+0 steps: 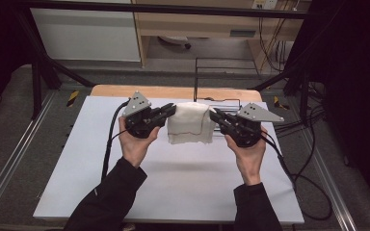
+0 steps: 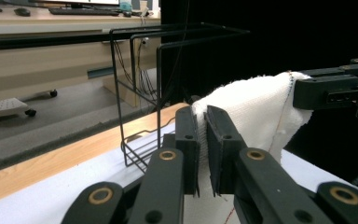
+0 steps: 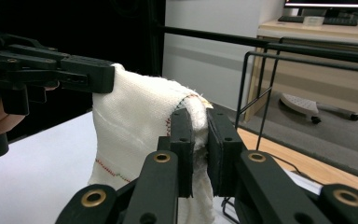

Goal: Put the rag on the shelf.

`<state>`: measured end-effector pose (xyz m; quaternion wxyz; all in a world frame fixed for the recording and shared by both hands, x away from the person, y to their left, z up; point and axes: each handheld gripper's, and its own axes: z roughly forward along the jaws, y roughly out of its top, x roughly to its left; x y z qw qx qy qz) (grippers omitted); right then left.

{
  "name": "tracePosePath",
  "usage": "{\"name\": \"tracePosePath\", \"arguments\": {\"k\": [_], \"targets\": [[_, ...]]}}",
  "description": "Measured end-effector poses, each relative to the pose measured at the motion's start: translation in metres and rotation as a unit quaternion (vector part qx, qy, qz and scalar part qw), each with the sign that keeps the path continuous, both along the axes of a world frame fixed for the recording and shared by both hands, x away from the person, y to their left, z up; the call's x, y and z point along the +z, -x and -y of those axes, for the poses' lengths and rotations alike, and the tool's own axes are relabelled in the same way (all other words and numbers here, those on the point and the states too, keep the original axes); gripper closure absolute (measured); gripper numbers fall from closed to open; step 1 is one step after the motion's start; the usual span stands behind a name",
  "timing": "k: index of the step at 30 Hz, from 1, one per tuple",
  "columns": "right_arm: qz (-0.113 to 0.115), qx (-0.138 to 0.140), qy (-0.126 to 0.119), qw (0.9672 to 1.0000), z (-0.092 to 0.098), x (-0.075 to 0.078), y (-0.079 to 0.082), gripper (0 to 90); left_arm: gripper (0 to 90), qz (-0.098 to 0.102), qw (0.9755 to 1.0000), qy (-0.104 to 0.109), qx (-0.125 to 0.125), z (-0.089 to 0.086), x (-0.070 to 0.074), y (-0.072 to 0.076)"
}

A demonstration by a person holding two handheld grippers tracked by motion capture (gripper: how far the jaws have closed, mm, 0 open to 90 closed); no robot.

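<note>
We see a white cloth [image 1: 189, 123] held up off the white surface [image 1: 173, 183], stretched between two grippers a little past the middle, toward twelve o'clock. The left gripper [image 1: 169, 110] has its jaws clamped on the cloth's top corner at the nine o'clock side, and in the left gripper view [image 2: 202, 140] the fabric is pinched in the narrow gap between the two black jaws. The right gripper [image 1: 215, 116] is clamped on the opposite top corner, at three o'clock; in the right gripper view [image 3: 199, 140] its jaws squeeze a bunched edge of cloth with coloured stitching along it. The cloth sags between the two grips and hangs down in front. Behind it, at twelve o'clock, a black wire rack [image 1: 221, 77] stands on the surface's wooden far edge.
</note>
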<state>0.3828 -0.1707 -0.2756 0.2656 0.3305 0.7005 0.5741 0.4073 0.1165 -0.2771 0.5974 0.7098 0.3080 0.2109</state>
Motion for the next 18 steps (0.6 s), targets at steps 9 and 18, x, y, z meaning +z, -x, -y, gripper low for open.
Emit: {"name": "tracePosePath", "arguments": {"k": [9, 18], "targets": [[0.018, -0.012, -0.006, 0.9997, 0.008, 0.010, -0.001, 82.2, 83.5, 0.013, 0.9999, 0.010, 0.000, 0.011, 0.009, -0.007], [0.034, -0.022, -0.008, 0.9991, 0.015, 0.026, -0.003, 82.2, 83.5, 0.027, 0.9995, 0.017, -0.003, 0.020, 0.025, -0.010]]}}
